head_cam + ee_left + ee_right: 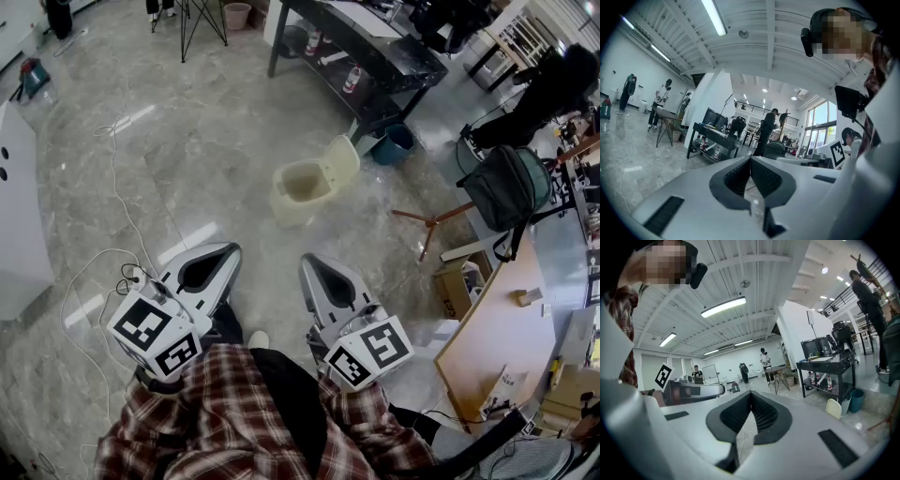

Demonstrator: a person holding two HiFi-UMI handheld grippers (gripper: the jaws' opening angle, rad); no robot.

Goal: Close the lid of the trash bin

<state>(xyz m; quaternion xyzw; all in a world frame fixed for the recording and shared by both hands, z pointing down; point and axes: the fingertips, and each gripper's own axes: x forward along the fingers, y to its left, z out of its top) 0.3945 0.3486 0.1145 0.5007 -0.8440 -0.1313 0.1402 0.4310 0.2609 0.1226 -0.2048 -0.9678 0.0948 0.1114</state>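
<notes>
fingers [736, 176] of left gripper [220, 255] and right gripper [317, 264] pressing together, holding nothing, both hanging near the body | bin [298, 192] standing on floor [187, 159] well ahead, lid [339, 161] tipping up open | task not begun, approach and lid push left to do

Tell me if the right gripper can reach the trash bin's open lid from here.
Probably not yet: the right gripper is close to the person, and the trash bin, lid up, stands ahead. Only bare floor lies between, so stepping forward should do.
</notes>
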